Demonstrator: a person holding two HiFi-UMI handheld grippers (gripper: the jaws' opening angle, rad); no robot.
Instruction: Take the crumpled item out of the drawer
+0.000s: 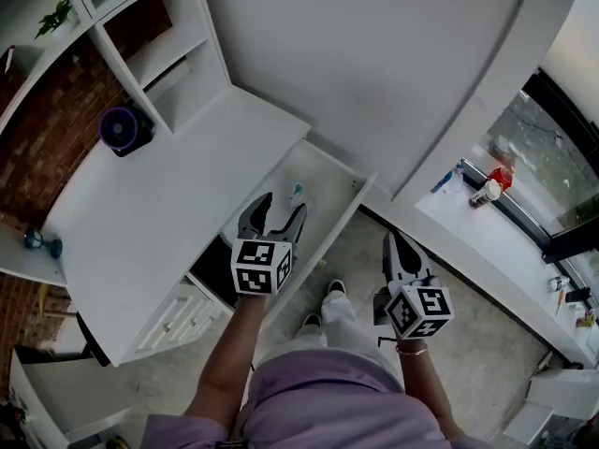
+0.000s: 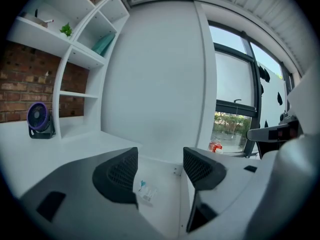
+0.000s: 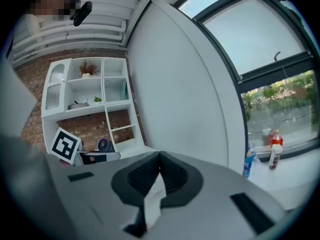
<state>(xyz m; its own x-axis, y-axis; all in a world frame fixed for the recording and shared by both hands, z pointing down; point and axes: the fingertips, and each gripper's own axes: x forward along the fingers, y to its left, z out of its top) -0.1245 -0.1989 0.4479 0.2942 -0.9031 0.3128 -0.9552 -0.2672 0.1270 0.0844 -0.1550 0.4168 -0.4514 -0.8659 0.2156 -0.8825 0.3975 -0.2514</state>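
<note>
The white drawer (image 1: 348, 204) stands pulled out from the desk. On its floor lies a small clear wrapper with a blue mark (image 1: 296, 193) (image 2: 144, 190). My left gripper (image 1: 283, 206) (image 2: 160, 171) hovers open over the drawer, and the wrapper shows just below the gap between its jaws. My right gripper (image 1: 395, 241) (image 3: 159, 159) is off to the right of the drawer, over the floor. Its jaws are shut on a white crumpled paper (image 3: 152, 199) that hangs down from them.
A purple fan (image 1: 124, 129) (image 2: 39, 120) stands on the white desk top (image 1: 140, 223) beside the shelf unit (image 1: 168, 54). Bottles (image 1: 487, 190) (image 3: 272, 156) sit on the window sill at the right. The person's shoes (image 1: 323, 305) are on the floor by the drawer front.
</note>
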